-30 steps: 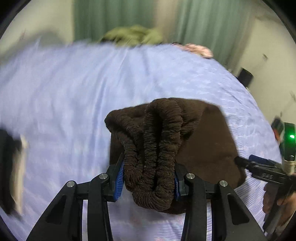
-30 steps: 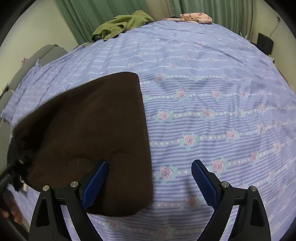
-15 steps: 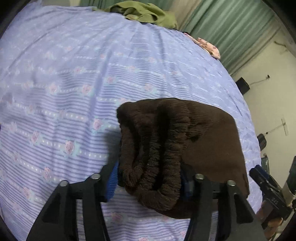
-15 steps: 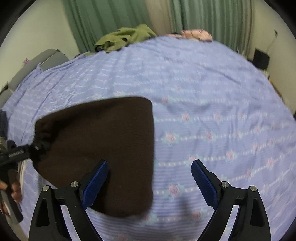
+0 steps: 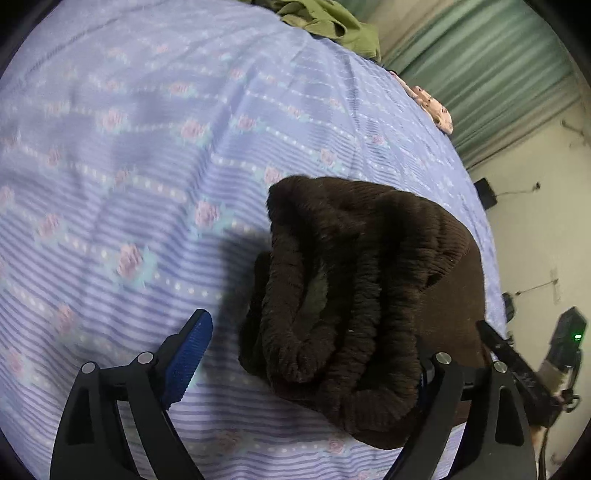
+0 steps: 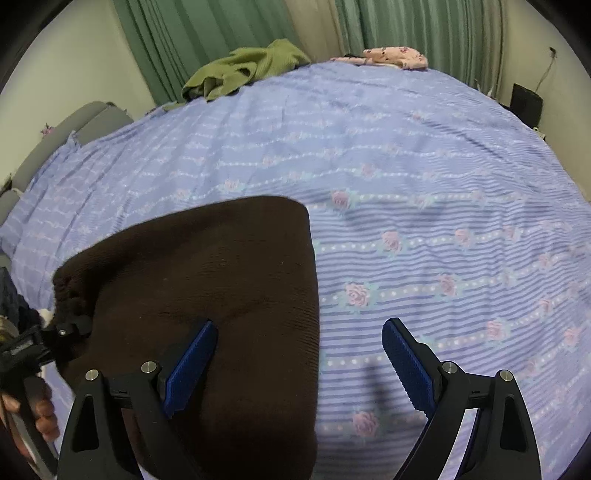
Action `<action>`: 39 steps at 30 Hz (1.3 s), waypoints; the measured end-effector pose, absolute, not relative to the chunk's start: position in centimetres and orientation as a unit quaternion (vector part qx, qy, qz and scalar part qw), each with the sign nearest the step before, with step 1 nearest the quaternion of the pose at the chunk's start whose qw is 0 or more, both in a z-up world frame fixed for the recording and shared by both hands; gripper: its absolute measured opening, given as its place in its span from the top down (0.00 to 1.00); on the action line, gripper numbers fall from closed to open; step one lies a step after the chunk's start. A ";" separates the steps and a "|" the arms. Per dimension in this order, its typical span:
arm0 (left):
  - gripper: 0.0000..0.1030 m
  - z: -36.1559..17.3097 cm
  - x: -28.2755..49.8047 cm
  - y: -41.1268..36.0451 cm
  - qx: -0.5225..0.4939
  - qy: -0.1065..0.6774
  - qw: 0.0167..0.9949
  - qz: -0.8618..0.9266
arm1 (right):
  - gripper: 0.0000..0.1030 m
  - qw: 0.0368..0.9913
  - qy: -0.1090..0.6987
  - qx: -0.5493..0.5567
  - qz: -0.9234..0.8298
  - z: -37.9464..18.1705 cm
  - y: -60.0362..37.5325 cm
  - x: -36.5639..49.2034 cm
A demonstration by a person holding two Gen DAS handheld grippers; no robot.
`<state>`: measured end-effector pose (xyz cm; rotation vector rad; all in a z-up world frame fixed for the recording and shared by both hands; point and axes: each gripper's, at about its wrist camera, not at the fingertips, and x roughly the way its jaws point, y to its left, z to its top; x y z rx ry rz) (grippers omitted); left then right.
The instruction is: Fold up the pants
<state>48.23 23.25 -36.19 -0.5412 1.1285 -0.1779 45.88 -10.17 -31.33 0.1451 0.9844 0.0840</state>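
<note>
The dark brown knit pants [image 5: 354,295] lie folded on the blue flowered bedsheet [image 5: 129,166]. In the left wrist view their bunched waistband end sits between my left gripper's [image 5: 310,358] spread fingers, leaning against the right one. The left gripper is open. In the right wrist view the pants [image 6: 207,295] lie as a flat folded slab. My right gripper [image 6: 299,362] is open above their right edge, empty. The left gripper [image 6: 44,339] shows at the pants' left end.
A green garment [image 6: 240,72] and a pink patterned cloth [image 6: 395,57] lie at the bed's far edge, before green curtains [image 6: 406,26]. A grey cushion [image 6: 62,133] is at the left. The right gripper [image 5: 524,369] shows beside the bed's right edge.
My left gripper has opened and let go of the waistband, which now rests on the sheet. The right gripper stays open and has lifted back a little.
</note>
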 end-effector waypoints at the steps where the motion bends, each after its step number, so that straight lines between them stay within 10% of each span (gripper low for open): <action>1: 0.10 -36.5 48.1 23.4 -0.260 0.528 0.804 -0.085 | 0.10 0.877 0.474 0.064 0.043 -31.7 -10.0 46.1; 18: 0.14 -40.0 47.5 22.5 -0.392 0.508 0.762 -0.085 | 0.12 0.843 0.513 0.146 0.073 -37.1 -11.4 48.6; 27: 0.49 -36.6 46.0 22.1 -0.358 0.491 0.792 -0.058 | 0.59 0.843 0.508 0.134 0.116 -34.4 -9.9 47.7; 39: 0.52 -25.3 38.8 19.2 -0.277 0.446 0.847 -0.087 | 0.65 0.875 0.455 0.111 0.117 -24.6 -11.2 38.2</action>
